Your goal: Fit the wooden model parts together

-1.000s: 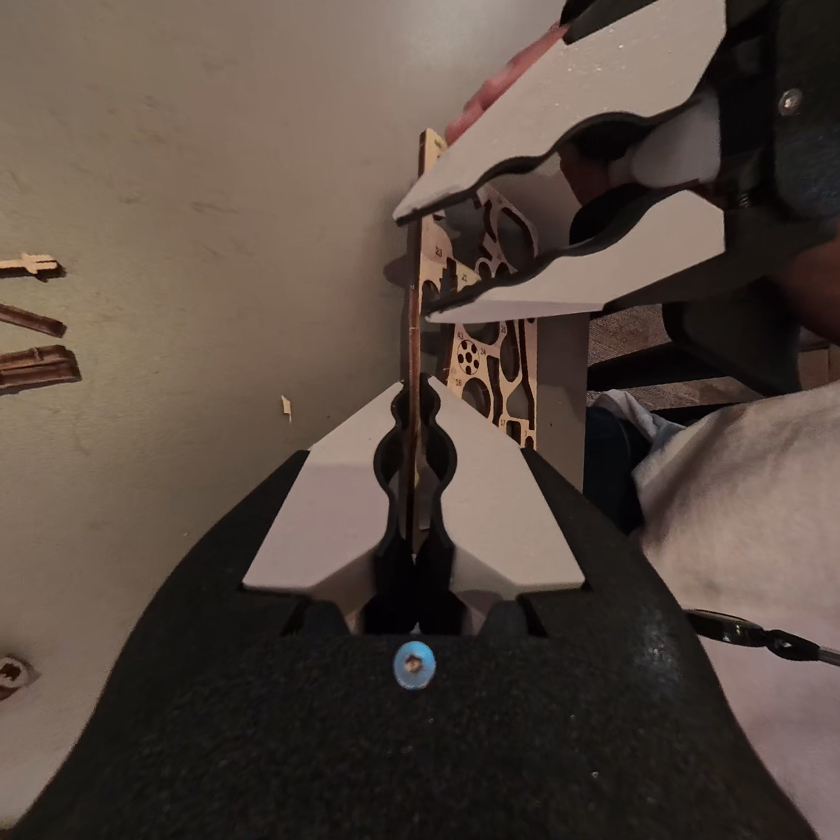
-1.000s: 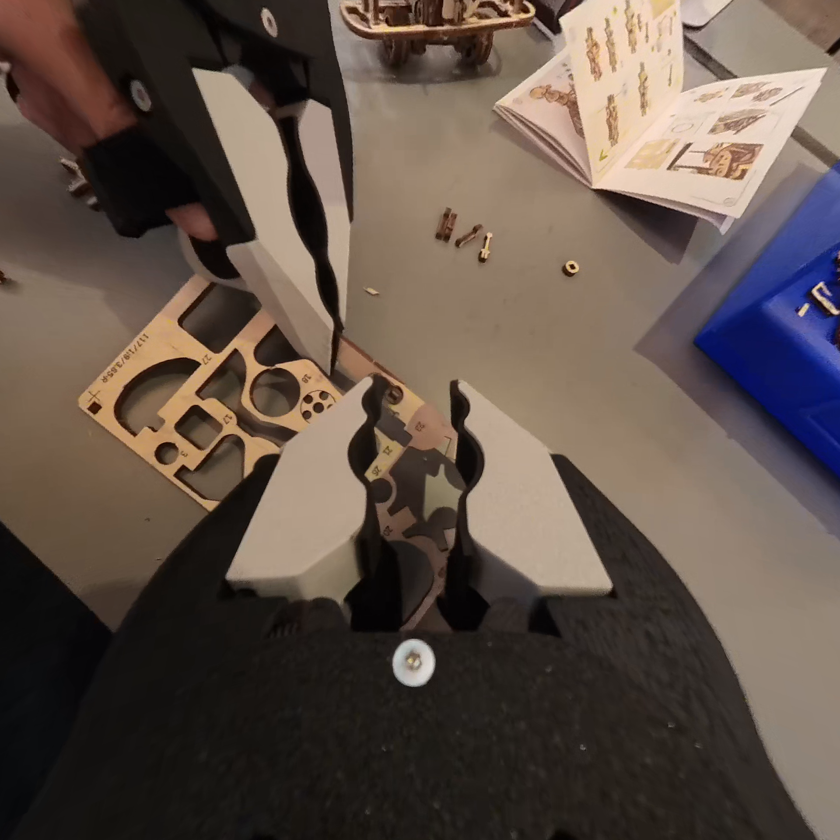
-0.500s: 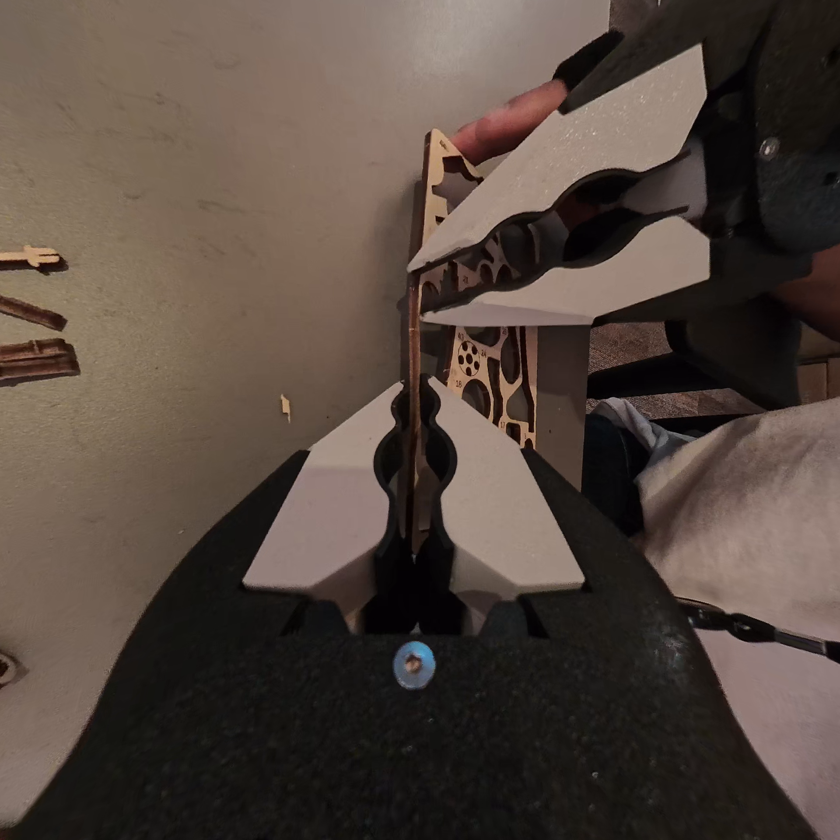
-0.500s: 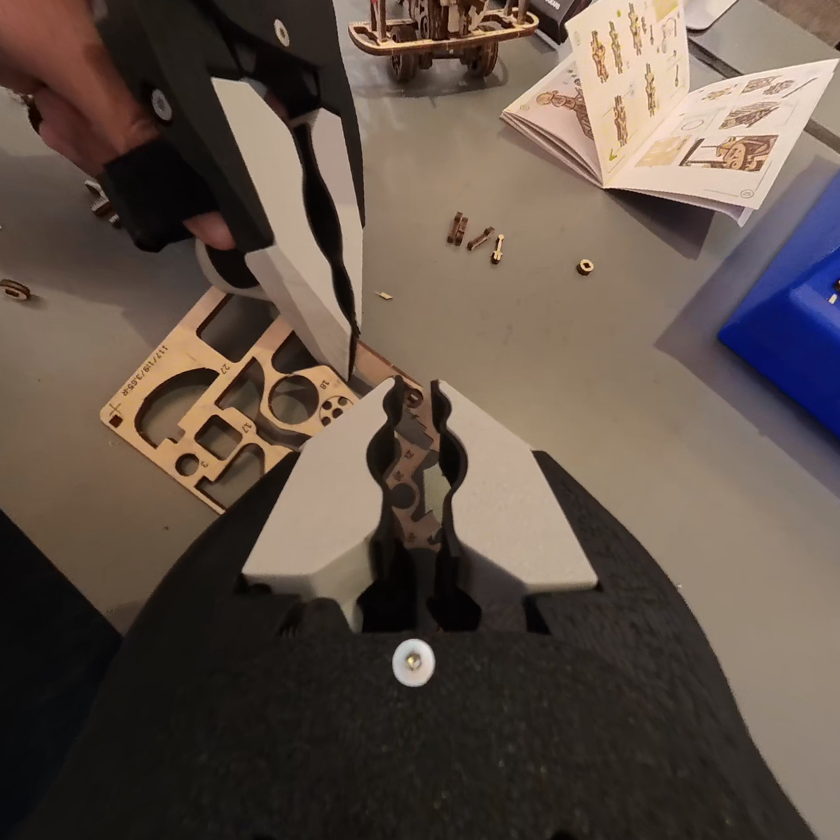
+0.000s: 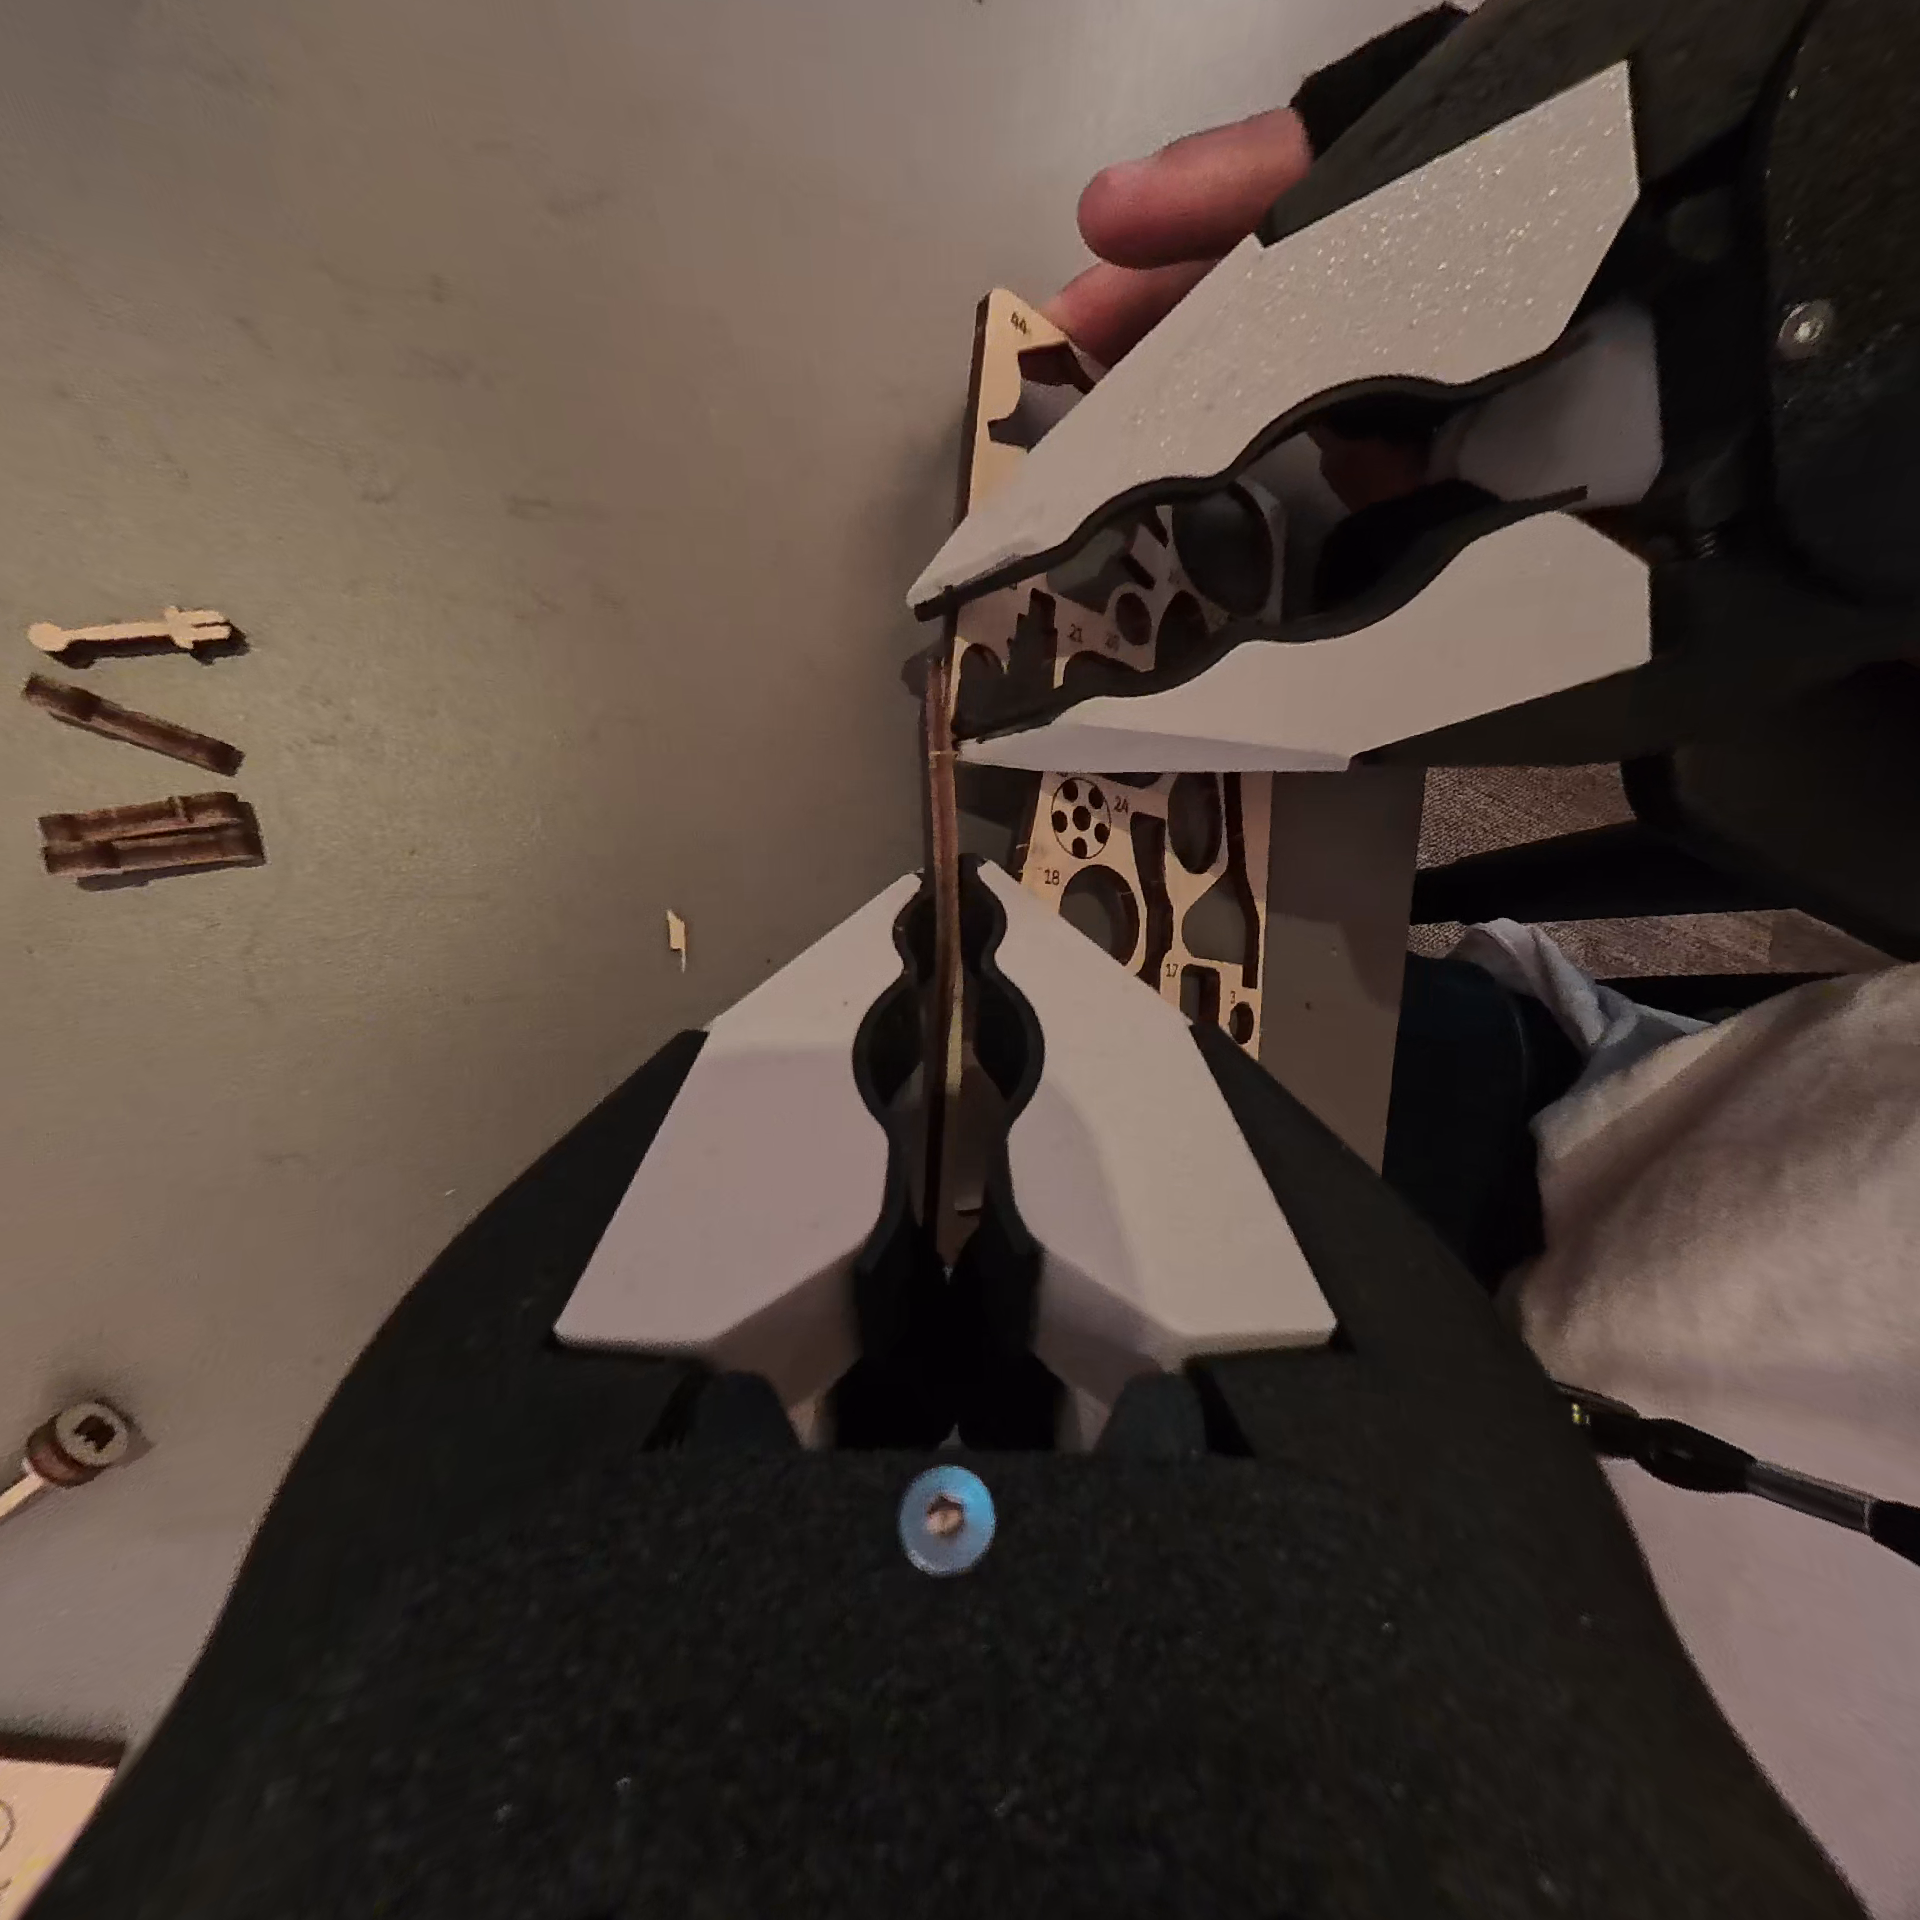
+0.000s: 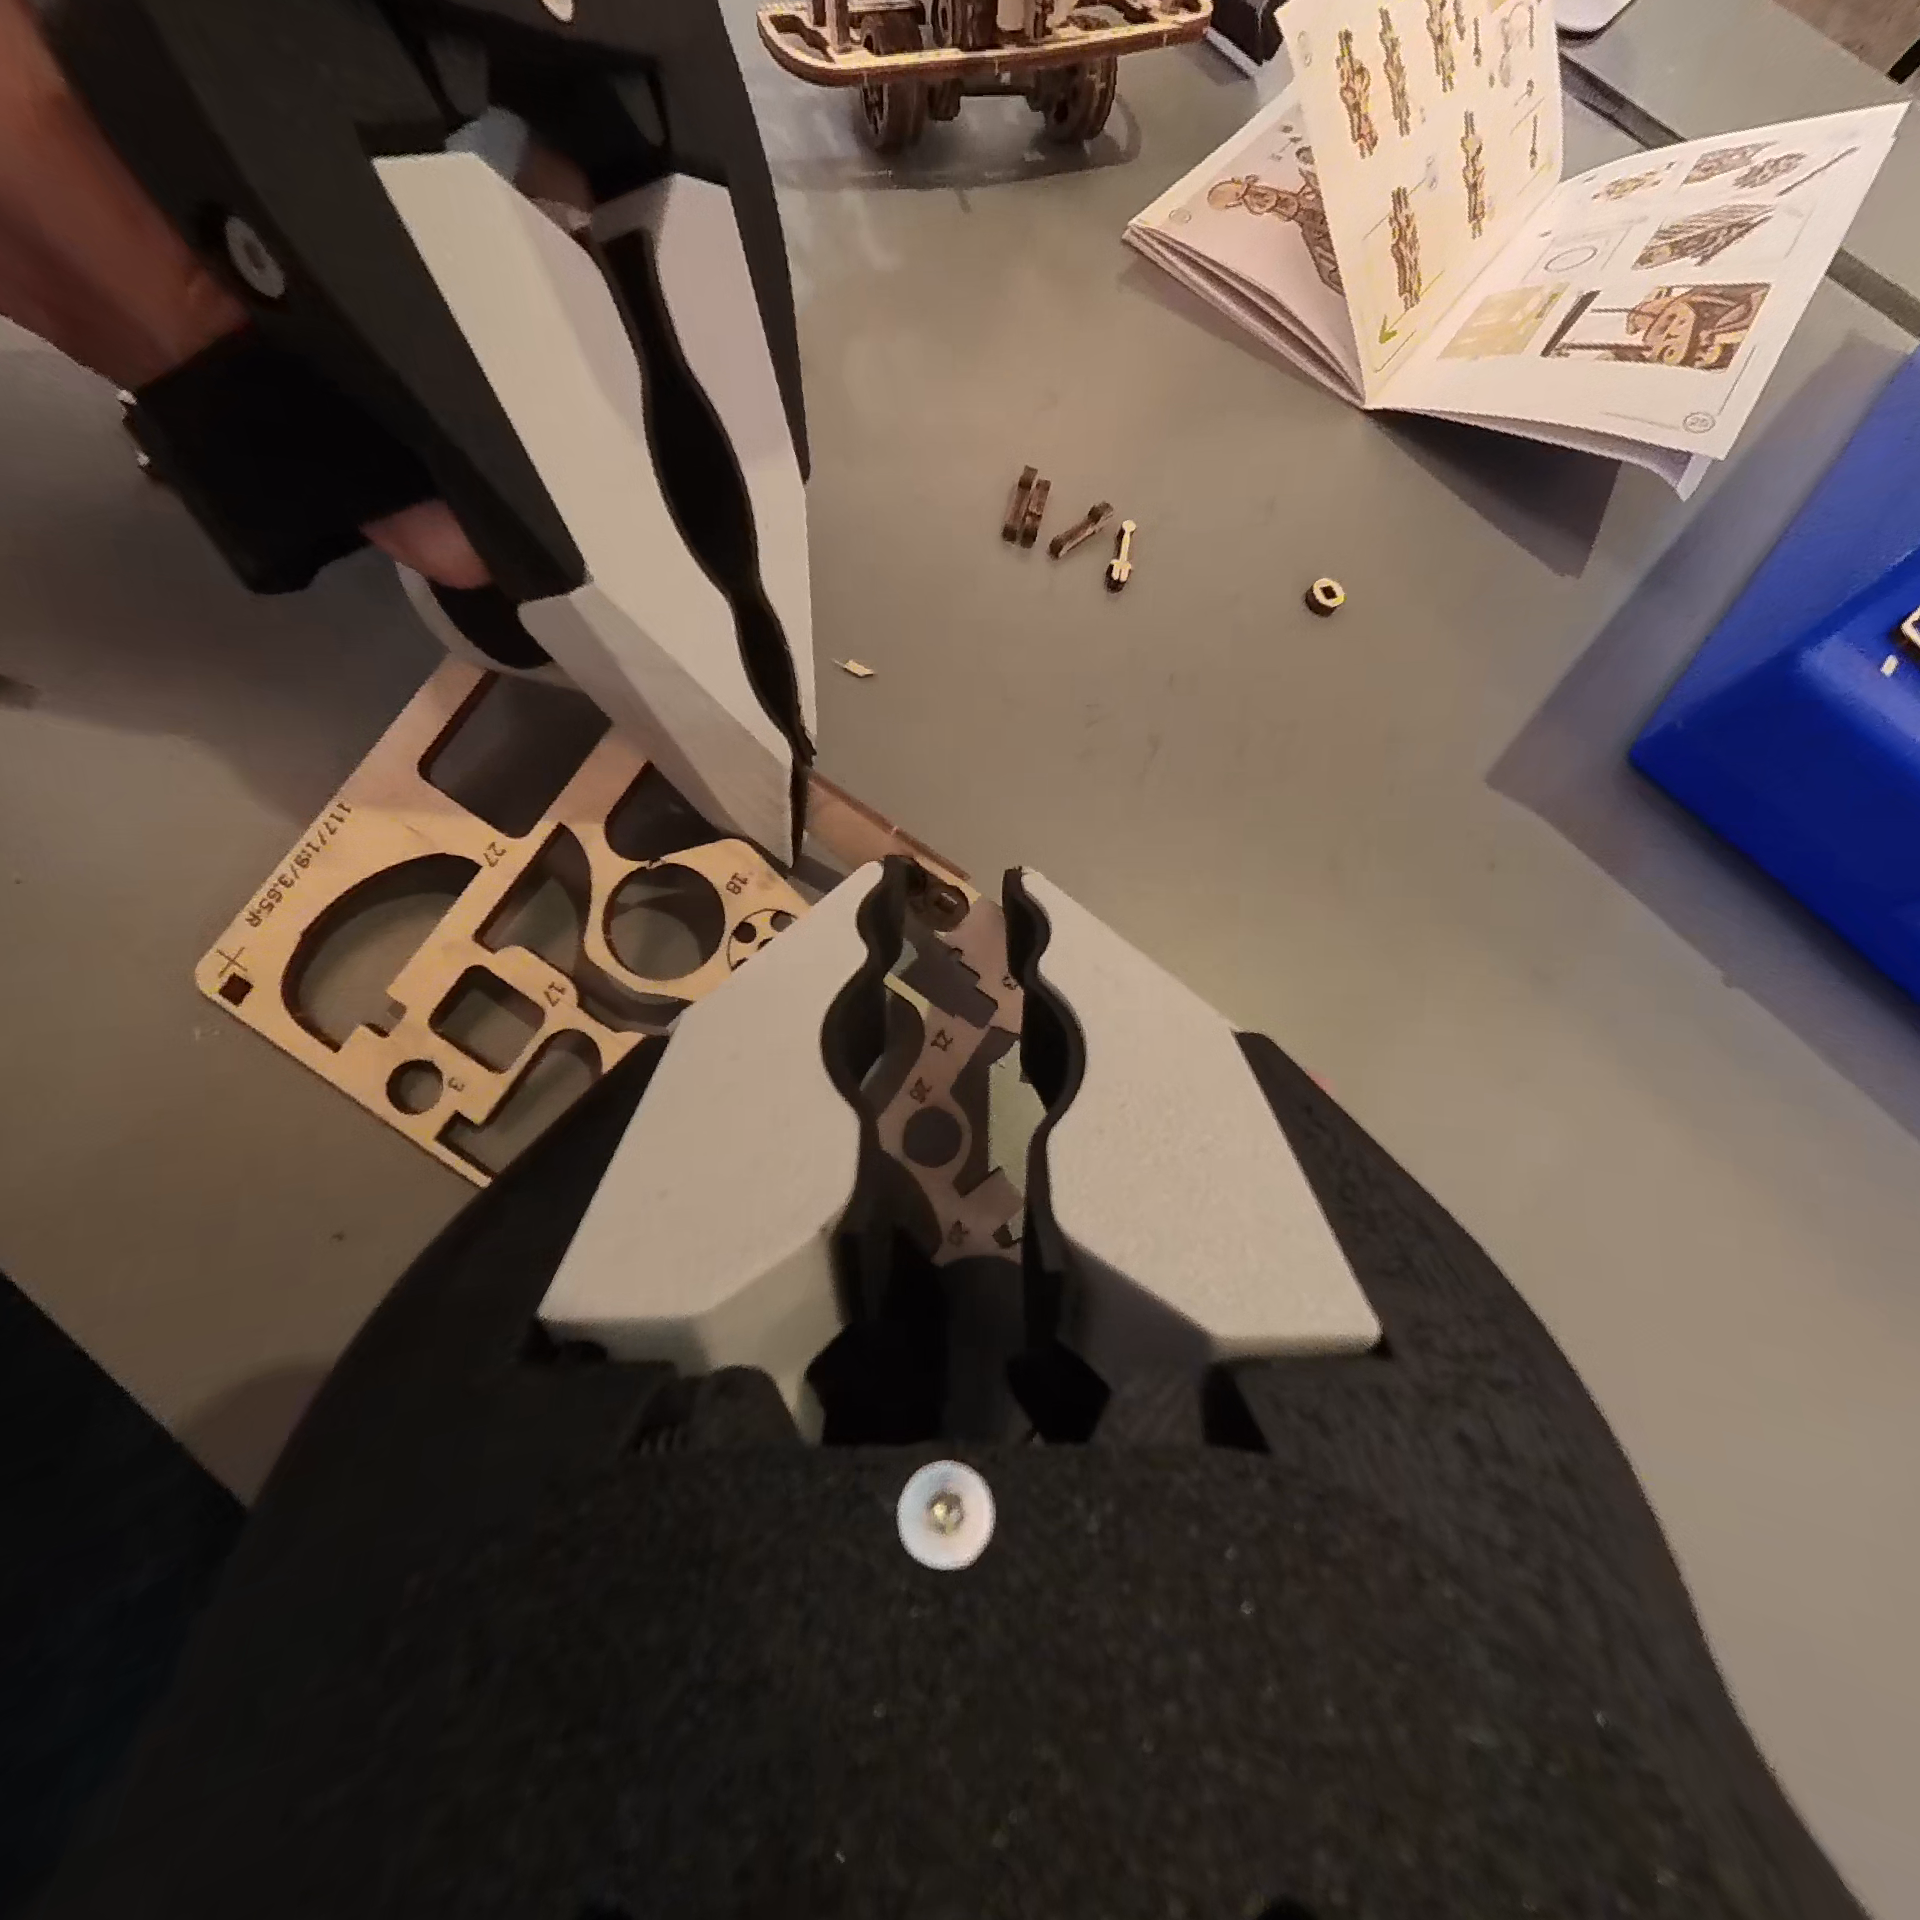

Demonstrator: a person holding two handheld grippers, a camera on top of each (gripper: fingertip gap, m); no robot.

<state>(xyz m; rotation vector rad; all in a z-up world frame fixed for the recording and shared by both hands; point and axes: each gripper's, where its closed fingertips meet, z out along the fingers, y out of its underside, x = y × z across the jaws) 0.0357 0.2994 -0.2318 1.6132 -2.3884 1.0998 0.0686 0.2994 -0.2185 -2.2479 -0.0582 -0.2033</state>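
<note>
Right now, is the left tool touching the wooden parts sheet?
Touching. The left wrist view shows the left tool shut on the wooden parts sheet: the sheet runs edge-on between both fingers with no gap at the tips.

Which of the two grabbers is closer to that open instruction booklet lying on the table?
Right. The right gripper sits nearer the booklet, which lies ahead to its right. The left gripper, clamped on the wooden sheet, is farther left.

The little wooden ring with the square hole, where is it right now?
In the right wrist view the wooden ring lies alone on the grey table, right of three small wooden pieces, between the open instruction booklet and the blue bin.
</note>
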